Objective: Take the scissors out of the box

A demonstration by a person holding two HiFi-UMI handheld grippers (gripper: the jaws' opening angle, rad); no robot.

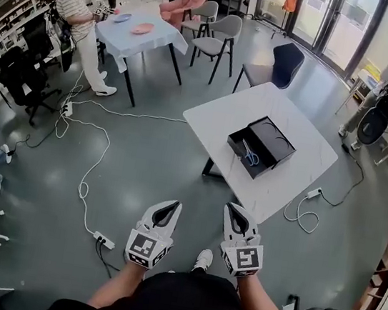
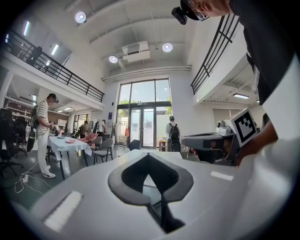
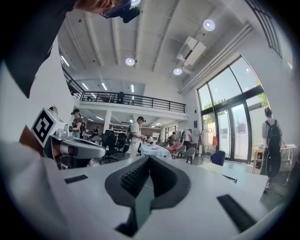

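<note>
The black box (image 1: 280,145) lies open on the white table (image 1: 221,115), well ahead of me. The scissors (image 1: 250,154), with blue handles, rest inside its near half. My left gripper (image 1: 171,203) and right gripper (image 1: 234,207) are held side by side over the floor, short of the table's near corner, both pointing level toward it. Each is shut with nothing in it. In the left gripper view the shut left gripper (image 2: 149,154) aims at the table edge (image 2: 176,155), with the right gripper (image 2: 208,140) beside it. In the right gripper view, past the shut right gripper (image 3: 149,157), the left gripper (image 3: 79,148) shows.
A power strip (image 1: 103,240) and white cables trail over the floor at the left. A dark chair (image 1: 285,62) stands behind the table. Further back is a cloth-covered table (image 1: 161,37) with a person (image 1: 80,22) beside it. Another person (image 1: 387,96) stands at the right.
</note>
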